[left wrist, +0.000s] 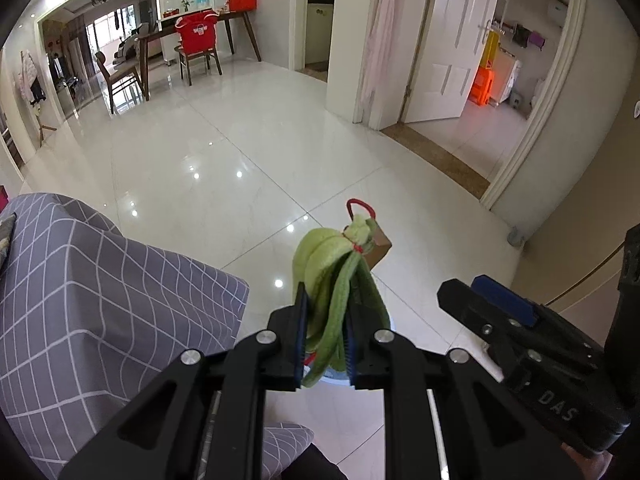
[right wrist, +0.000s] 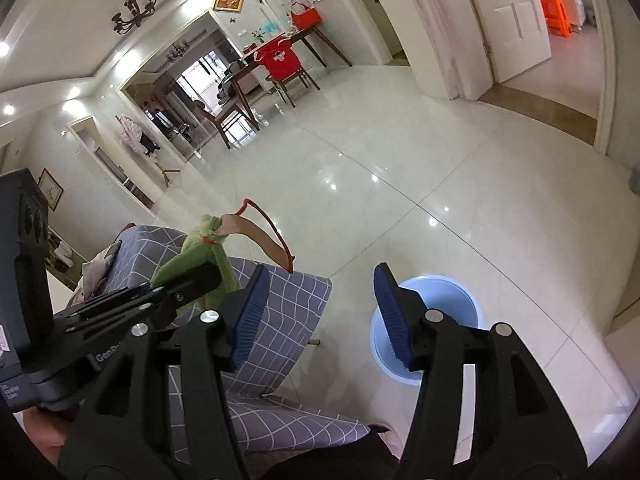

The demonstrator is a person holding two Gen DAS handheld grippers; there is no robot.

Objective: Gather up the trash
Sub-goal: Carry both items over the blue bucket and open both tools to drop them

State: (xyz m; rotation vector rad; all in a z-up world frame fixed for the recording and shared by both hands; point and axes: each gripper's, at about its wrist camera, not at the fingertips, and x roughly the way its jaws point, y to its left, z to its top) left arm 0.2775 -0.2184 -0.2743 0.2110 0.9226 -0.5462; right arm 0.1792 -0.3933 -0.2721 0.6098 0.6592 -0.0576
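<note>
The left gripper (left wrist: 326, 340) is squeezed tight on a soft green foam bundle tied with red string (left wrist: 340, 276). Its two blue pads press the green strips from both sides, so the bundle cannot slip out. The tied top of the bundle points away from the gripper, and a small brown paper tag with a red loop (left wrist: 378, 246) sits at that end. The bundle is up in the air, above the shiny white tile floor (left wrist: 208, 152), not touching it.

The right gripper (right wrist: 318, 312) has its fingers spread wide and nothing is between them. It looks ready to help but has no job yet.

In the right wrist view, a round light blue plastic bin (right wrist: 452, 296) stands on the floor, just past the right gripper. This is probably where the trash should go. A little of its pale rim seems to show under the bundle in the left wrist view too, so the bundle may be held close above the bin, ready to drop in.

A seat with a grey cloth cover with white lines (left wrist: 100, 288) is on the left side, near the bin. The bundle hangs beside it, clear of the cloth, so nothing gets caught.
</note>
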